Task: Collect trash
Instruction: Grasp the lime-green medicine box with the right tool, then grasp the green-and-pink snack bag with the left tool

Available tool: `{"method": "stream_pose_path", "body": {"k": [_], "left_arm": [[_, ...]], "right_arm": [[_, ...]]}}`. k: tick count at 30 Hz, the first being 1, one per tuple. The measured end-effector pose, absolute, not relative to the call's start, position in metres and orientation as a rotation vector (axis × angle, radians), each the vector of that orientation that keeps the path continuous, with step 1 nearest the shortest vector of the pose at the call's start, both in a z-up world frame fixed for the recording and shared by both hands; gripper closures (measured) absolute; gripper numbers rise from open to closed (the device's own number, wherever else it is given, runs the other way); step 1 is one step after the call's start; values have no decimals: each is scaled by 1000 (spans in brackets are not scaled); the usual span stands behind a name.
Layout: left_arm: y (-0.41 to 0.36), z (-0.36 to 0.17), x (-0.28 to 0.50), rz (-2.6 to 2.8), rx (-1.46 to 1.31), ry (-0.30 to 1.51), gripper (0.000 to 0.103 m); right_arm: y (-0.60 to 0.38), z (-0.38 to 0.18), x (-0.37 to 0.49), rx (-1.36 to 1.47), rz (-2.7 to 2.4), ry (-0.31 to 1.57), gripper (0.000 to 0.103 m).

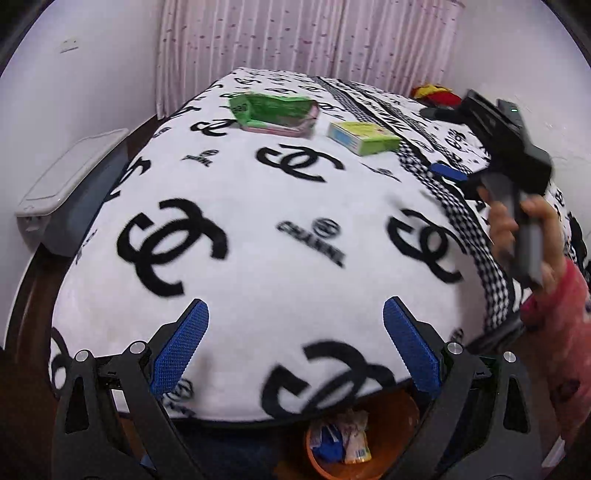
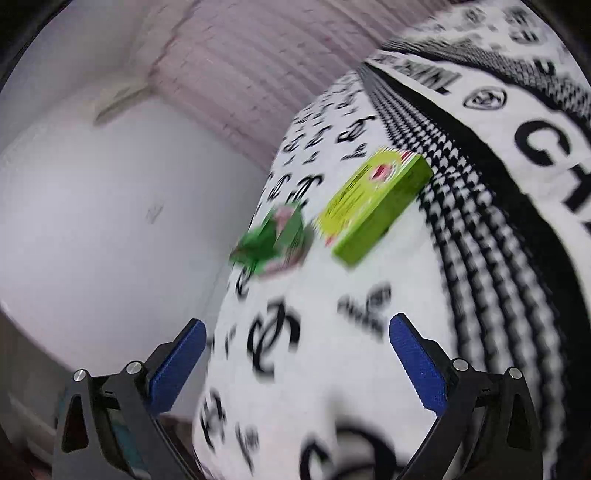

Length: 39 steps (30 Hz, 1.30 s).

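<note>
1. The left gripper (image 1: 295, 332) hangs over the blanket's (image 1: 258, 221) near edge, jaws spread wide and empty, above the orange bin (image 1: 314, 461) holding wrappers.
2. The crumpled green package (image 1: 273, 114) and green box (image 1: 364, 138) lie far up the bed.
3. The right gripper (image 2: 295, 354), likewise wide and empty, faces the box, probably lining up a grab.

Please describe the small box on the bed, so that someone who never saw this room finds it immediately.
On the white blanket with black logos, look toward the far end by the pink curtain. The yellow-green box lies closed beside the checkered stripe; its neighbour, the darker green carton, is torn open.
</note>
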<state>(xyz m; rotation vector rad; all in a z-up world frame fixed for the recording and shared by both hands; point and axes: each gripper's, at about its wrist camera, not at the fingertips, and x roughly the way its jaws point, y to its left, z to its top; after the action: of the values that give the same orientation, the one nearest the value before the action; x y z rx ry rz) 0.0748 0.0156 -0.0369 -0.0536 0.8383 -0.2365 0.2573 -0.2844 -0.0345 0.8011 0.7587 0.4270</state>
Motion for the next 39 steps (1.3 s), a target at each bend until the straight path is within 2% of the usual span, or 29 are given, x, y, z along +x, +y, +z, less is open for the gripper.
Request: {"method": "stream_pose_path", "body": {"k": [7, 20, 22, 23, 24, 28, 30, 36, 39], "left_arm": [[30, -45, 98, -204, -66, 866, 10], [34, -58, 130, -206, -90, 896, 10], [34, -58, 135, -206, -85, 893, 10], [33, -57, 137, -206, -84, 890, 10], [33, -55, 140, -209, -85, 885, 10], [32, -44, 151, -212, -70, 850, 10], [34, -35, 161, -208, -65, 808, 10], [30, -15, 225, -267, -121, 718, 10], [-8, -12, 268, -263, 16, 679, 10]], "right_arm": [[-287, -85, 350, 1029, 385, 795, 5], [-259, -101, 433, 935, 241, 864, 6], [-253, -97, 432, 887, 217, 861, 15], [-252, -95, 430, 851, 195, 862, 38], [-253, -96, 430, 838, 197, 858, 45], [-261, -95, 425, 848, 251, 829, 56], [-259, -88, 422, 826, 288, 809, 68], [-240, -38, 392, 633, 359, 731, 72], [-242, -19, 374, 580, 366, 705, 72]]}}
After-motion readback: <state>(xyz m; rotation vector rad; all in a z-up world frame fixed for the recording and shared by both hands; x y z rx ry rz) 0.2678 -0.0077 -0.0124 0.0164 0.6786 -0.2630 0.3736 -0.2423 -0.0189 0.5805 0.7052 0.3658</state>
